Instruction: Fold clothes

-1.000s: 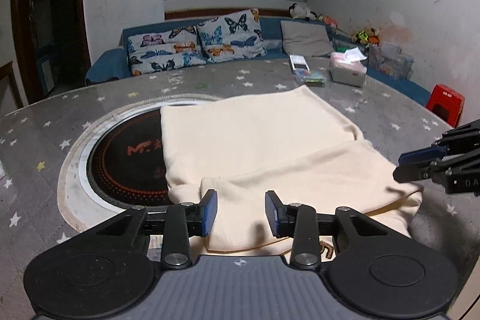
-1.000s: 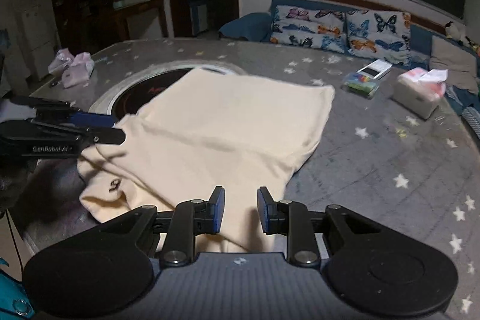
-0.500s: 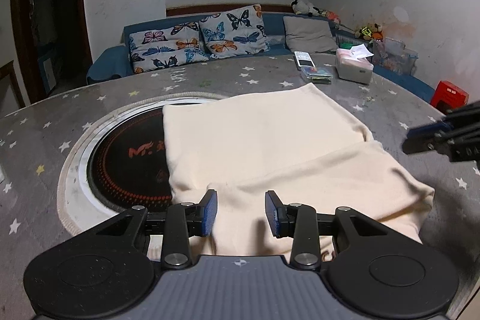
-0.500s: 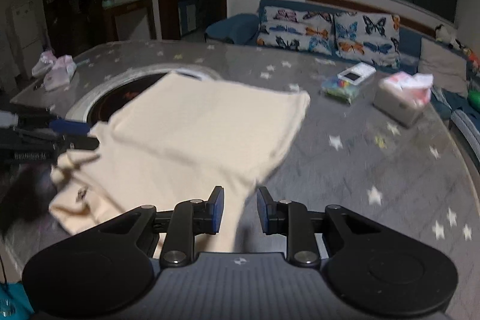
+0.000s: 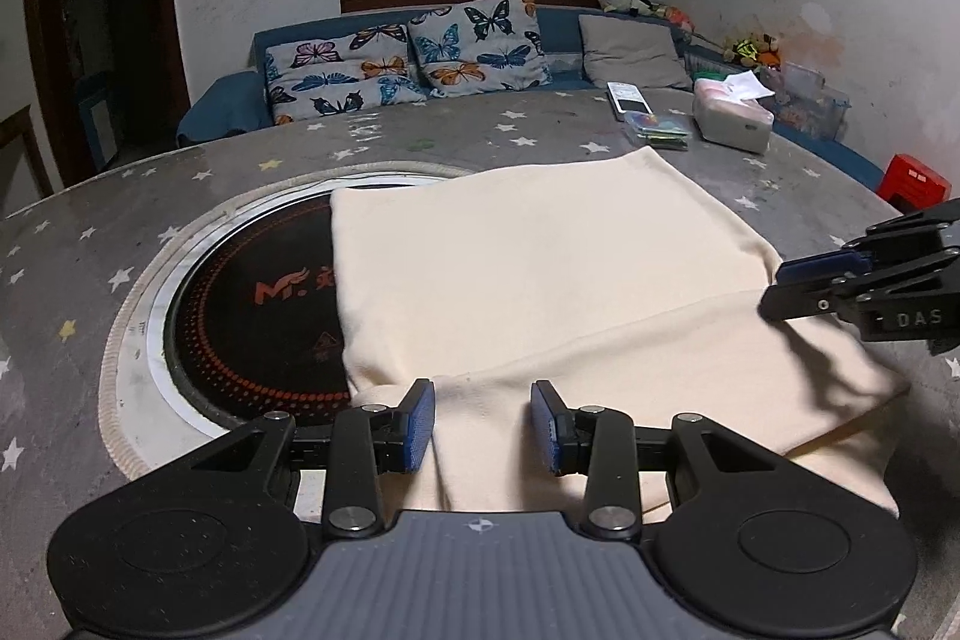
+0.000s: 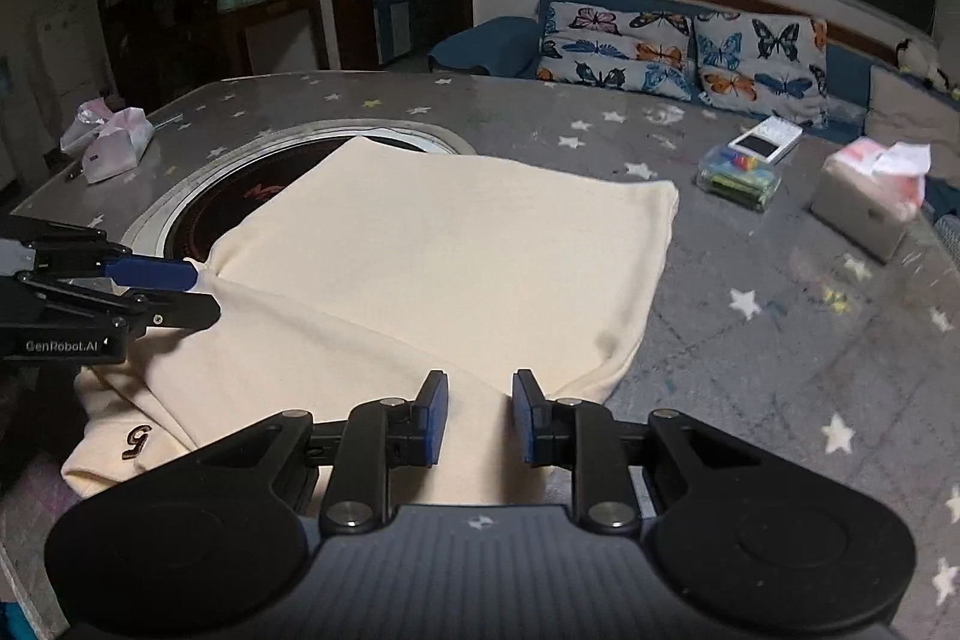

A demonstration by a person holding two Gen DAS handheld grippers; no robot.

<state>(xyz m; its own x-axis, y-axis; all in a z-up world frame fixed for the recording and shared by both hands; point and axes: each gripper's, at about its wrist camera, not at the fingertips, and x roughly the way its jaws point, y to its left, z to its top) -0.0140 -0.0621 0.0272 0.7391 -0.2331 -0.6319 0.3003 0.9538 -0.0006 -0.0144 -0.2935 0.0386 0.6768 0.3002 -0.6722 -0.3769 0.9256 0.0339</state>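
A cream garment (image 5: 540,280) lies folded flat on the grey star-patterned table (image 5: 240,172), partly covering a round black cooktop (image 5: 252,316). A folded layer crosses its near part, and a dark letter mark (image 6: 135,442) shows at the near left corner. My left gripper (image 5: 482,424) hovers over the garment's near left edge, open, with cloth lying below the gap. My right gripper (image 6: 480,415) hovers over the near right edge, open by a narrow gap, nothing pinched. Each gripper shows from the side in the other's view: the right gripper (image 5: 774,286), the left gripper (image 6: 201,289).
A tissue box (image 6: 870,202), a small clear box of coloured bits (image 6: 741,175) and a white remote (image 6: 768,139) sit at the table's far right. Pink-white packets (image 6: 114,139) lie far left. A sofa with butterfly cushions (image 5: 408,58) stands behind. A red stool (image 5: 915,175) is beside the table.
The right gripper swung out to the right, then came back in over the garment's right edge. The left gripper has hardly moved. The garment lies as before.
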